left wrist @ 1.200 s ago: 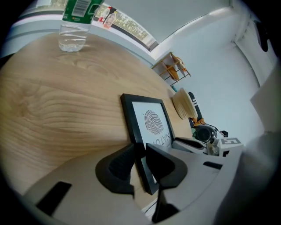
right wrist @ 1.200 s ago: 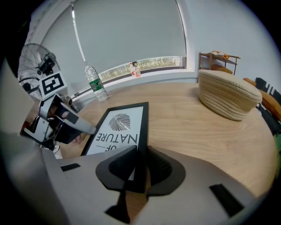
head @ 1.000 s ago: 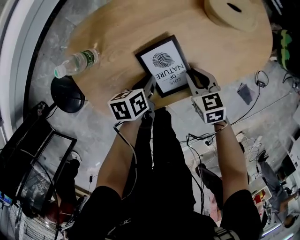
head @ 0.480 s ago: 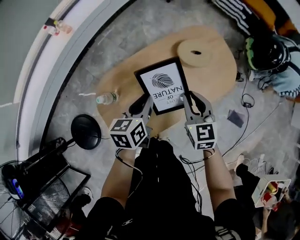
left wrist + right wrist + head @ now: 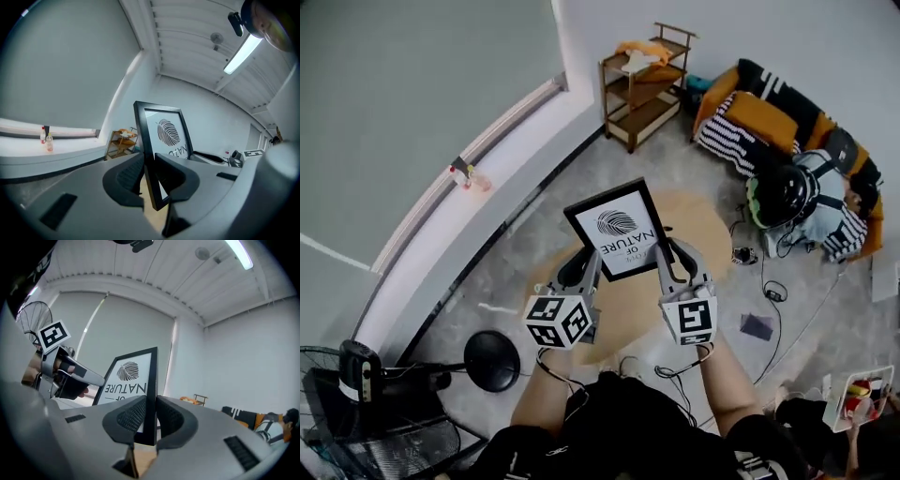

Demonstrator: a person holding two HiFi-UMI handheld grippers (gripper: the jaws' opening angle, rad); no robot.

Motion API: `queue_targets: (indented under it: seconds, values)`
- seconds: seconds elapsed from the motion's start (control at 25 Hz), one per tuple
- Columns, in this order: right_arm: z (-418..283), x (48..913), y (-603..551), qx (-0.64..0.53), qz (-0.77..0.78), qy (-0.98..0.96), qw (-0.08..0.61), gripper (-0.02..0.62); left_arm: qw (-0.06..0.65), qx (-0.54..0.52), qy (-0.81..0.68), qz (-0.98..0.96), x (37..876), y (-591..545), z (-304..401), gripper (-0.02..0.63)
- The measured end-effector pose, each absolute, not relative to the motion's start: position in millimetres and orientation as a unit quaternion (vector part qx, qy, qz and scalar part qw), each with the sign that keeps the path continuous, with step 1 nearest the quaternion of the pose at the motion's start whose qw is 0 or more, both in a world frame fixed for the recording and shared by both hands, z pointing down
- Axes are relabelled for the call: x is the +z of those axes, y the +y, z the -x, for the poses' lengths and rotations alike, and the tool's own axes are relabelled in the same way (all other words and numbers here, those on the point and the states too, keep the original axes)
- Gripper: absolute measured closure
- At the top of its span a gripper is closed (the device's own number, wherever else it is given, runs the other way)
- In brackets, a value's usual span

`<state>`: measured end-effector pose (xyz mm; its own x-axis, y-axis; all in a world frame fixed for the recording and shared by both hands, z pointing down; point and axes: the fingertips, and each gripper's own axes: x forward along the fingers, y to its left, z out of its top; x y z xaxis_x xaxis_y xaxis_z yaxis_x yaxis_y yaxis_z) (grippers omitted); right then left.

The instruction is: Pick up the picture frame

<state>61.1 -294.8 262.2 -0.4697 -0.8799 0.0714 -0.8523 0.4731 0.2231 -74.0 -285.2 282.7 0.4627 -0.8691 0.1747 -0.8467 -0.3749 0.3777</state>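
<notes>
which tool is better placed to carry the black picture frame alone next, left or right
Right, marginally. The left tool and right tool both clamp the black rectangular picture frame near its bottom corners, but it sits straight in the right one, tilted in the left.

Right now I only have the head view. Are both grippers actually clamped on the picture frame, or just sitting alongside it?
Observer: The left gripper is clamped. Its own view shows the pads pressing both faces of the picture frame at a side edge, near a lower corner.
Operator: And the right one?
Observer: The right gripper is clamped too, with the frame's black side edge squeezed between its pads.
Operator: Anything overhead I should know about?
Observer: The left gripper view shows a lit strip light on the ceiling, well clear of the frame's top edge.
</notes>
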Motion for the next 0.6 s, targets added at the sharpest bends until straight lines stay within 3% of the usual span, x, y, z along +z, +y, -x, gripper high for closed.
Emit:
queue_targets:
  seconds: [0.24,0.6]
  values:
    - [-48.2,155.0,-245.3,-0.122,-0.513,-0.849,0.027,0.508,0.143,-0.056,-0.504,-0.85,173.4,-234.9,88.4,0.523]
    - [-47.9,110.7,-210.6,-0.144,-0.518,-0.843,-0.022,0.509,0.057,-0.06,-0.511,-0.856,114.8,-203.3,89.0,0.522]
